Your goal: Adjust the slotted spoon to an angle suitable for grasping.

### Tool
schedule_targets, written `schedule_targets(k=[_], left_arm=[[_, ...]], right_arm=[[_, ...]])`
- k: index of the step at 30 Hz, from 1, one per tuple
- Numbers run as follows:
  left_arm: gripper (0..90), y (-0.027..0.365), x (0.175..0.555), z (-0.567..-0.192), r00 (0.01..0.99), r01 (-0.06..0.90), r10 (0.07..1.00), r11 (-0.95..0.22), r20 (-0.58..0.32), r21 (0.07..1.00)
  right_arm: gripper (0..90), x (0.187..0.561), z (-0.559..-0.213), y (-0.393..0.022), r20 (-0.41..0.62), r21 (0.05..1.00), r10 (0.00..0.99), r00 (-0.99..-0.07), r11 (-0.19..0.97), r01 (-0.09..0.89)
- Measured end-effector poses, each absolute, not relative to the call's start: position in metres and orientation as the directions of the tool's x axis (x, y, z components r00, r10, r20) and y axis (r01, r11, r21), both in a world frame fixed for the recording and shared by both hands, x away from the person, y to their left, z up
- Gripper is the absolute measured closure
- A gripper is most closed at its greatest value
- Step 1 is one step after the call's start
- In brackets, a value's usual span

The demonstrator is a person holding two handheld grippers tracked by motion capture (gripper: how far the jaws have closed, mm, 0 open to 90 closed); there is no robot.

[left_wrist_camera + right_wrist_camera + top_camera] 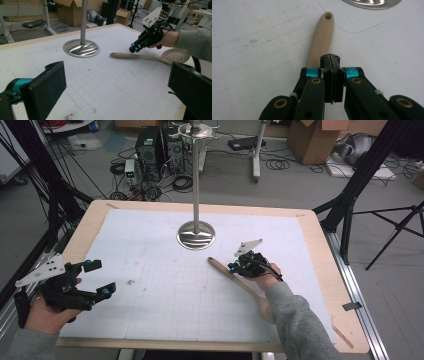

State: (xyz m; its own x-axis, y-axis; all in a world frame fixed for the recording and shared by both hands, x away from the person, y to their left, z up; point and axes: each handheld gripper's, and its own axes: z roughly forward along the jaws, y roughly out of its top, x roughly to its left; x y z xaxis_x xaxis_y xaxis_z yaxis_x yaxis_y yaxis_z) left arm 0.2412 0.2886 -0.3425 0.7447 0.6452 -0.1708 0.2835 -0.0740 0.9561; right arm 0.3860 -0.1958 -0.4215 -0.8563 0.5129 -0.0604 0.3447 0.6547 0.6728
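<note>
Now the right gripper (234,266) is hovering clenched over the spoon (239,281) near the table's (320,250) right edge, holding nothing; the left gripper (102,279) is gaping.

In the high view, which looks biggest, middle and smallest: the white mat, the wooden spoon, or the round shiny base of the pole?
1. White mat, far the biggest.
2. Wooden spoon, long and thin, partly hidden by the sleeve.
3. Shiny round base, smallest, though it sits farther from the camera.

A wooden table (320,250) carries a white gridded mat (160,295), a steel stand base (196,235) and a slotted spoon (240,282).
</note>
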Motion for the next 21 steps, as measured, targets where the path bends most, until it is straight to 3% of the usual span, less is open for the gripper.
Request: schedule_targets(k=[11, 21], left_arm=[[2.0, 0.288, 0.24, -0.342, 0.745, 0.282, 0.646, -0.079, -0.166, 0.956], [2.0, 0.287, 0.241, -0.344, 0.743, 0.289, 0.647, -0.079, -0.171, 0.954]], right_arm=[[90.0, 0.388, -0.426, -0.196, -0.034, 0.669, 0.491, -0.871, 0.659, 0.345], [90.0, 0.382, -0.428, -0.183, 0.003, 0.649, 0.407, -0.913, 0.694, 0.312]])
